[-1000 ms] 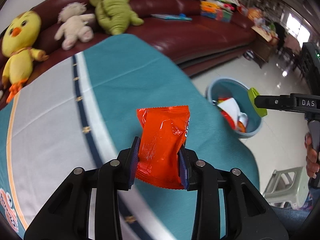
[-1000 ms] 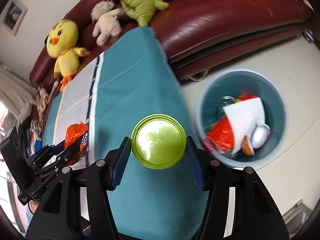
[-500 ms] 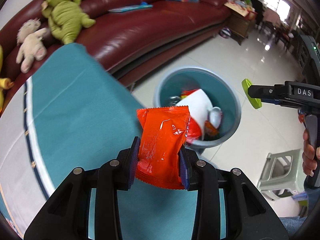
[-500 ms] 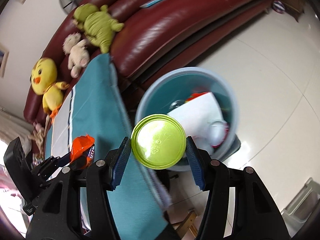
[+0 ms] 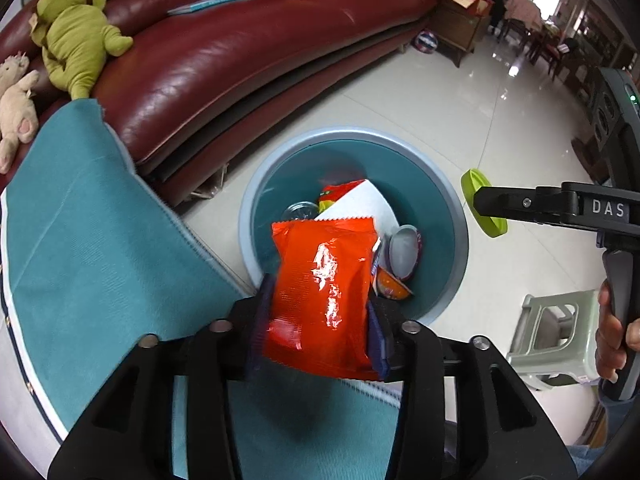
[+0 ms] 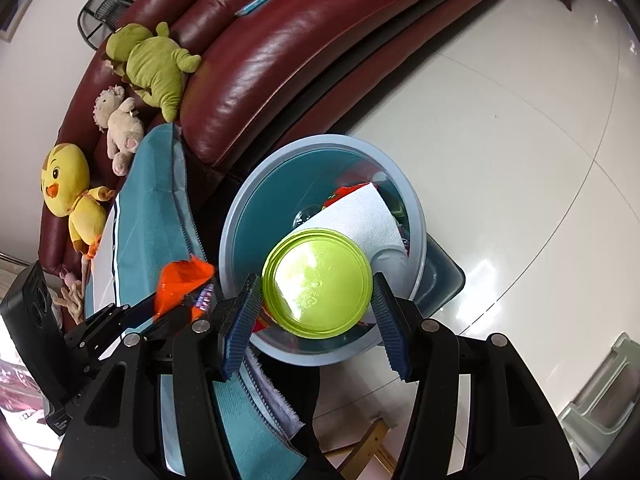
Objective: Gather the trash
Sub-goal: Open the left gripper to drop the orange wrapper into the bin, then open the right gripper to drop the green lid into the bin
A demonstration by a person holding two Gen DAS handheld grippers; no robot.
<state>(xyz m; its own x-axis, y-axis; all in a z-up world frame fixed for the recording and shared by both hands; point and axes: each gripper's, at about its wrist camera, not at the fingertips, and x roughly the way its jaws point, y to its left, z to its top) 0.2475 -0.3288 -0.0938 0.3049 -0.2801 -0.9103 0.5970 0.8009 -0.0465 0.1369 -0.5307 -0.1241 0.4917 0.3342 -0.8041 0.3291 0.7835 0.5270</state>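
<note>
My left gripper [image 5: 320, 316] is shut on an orange snack packet [image 5: 324, 292], held at the table's edge, just short of the blue trash bin [image 5: 456, 216] on the floor. The bin holds a white paper [image 5: 360, 204], wrappers and a cup. My right gripper [image 6: 316, 300] is shut on a lime green round lid [image 6: 316, 284], held over the bin's [image 6: 236, 216] near rim. The lid also shows edge-on in the left wrist view [image 5: 480, 204], right of the bin. The left gripper with the packet [image 6: 180, 284] shows at the left of the right wrist view.
A table with a teal cloth [image 5: 92, 232] lies left of the bin. A dark red leather sofa [image 5: 224, 52] with a green plush toy [image 5: 76, 40] stands behind. A pale green stool [image 5: 556, 336] stands on the tiled floor at the right.
Both grippers have moved from over the table toward the bin, carrying the packet and the lid. The bin is now larger and closer in both views.
</note>
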